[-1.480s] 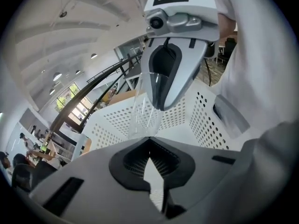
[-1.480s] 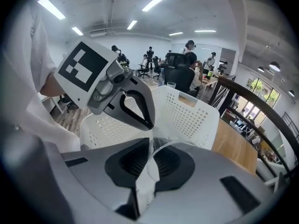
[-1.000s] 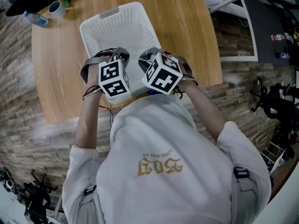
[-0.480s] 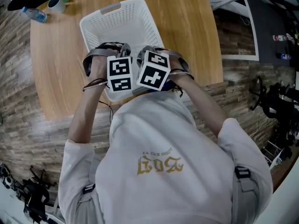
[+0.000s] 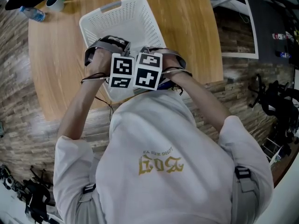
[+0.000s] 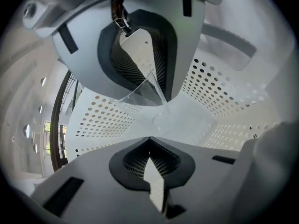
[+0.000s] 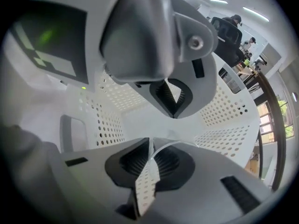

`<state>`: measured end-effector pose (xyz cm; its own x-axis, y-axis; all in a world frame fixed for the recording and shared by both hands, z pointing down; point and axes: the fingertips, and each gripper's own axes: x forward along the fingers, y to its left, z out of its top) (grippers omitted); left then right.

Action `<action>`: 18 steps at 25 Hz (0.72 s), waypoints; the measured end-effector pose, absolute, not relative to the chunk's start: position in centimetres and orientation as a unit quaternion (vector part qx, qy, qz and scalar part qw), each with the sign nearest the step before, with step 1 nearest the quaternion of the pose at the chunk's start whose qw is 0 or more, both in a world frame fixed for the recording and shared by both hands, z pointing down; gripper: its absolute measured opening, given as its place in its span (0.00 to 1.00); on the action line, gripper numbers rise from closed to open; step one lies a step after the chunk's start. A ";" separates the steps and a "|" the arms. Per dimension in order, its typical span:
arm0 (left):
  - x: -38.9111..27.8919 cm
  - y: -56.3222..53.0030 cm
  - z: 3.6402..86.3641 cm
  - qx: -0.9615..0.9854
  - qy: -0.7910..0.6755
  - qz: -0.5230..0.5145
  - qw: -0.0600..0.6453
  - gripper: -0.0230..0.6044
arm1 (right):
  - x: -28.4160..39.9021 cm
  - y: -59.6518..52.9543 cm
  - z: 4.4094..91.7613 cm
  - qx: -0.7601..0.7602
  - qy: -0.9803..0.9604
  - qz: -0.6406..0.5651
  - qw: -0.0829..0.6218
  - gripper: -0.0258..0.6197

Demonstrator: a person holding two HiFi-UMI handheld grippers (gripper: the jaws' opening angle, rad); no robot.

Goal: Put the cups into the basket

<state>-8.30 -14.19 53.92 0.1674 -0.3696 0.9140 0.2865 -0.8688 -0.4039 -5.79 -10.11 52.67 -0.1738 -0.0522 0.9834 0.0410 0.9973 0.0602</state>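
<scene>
At the counter's [image 5: 60, 69] ten o'clock edge we see a small bottle [image 5: 33, 15]. Just beside it, at eleven o'clock, stands a mug [image 5: 55, 3]. The white perforated basket [image 5: 135, 20] sits near the middle of the counter, its handle end toward twelve o'clock. Over the basket's six o'clock end both grippers are held side by side. The left cube [image 5: 121, 70] and the right cube [image 5: 148, 72] are touching or very nearly so.

In the left gripper view we look down into the basket. The left gripper [image 6: 153, 120] has its jaws released, one at twelve o'clock and one at six, with a gap between them. A clear cup [image 6: 142, 97] shows in that gap, inside the basket. Its wide end is up against the twelve o'clock jaw and its narrow base points toward the basket floor, short of the six o'clock jaw. We cannot tell whether it rests on the floor.

In the right gripper view the right gripper [image 7: 162, 129] also has its jaws released and standing apart. A second clear cup [image 7: 174, 143] shows only as a curved rim at the tip of the six o'clock jaw. It too is inside the basket and sits apart from the twelve o'clock jaw.
</scene>
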 end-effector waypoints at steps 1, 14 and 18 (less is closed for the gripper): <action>-8.3 -14.2 54.1 -0.717 0.020 -0.644 0.266 0.04 | -5.8 -10.0 52.9 -0.001 -0.762 -0.038 0.646 0.09; -8.8 -15.1 57.3 -0.674 -0.056 -0.652 0.343 0.04 | -5.0 -8.6 55.8 -0.040 -0.726 -0.049 0.685 0.09; -8.9 -15.7 58.3 -0.662 -0.076 -0.651 0.363 0.04 | -4.9 -8.6 56.3 -0.042 -0.721 -0.045 0.691 0.09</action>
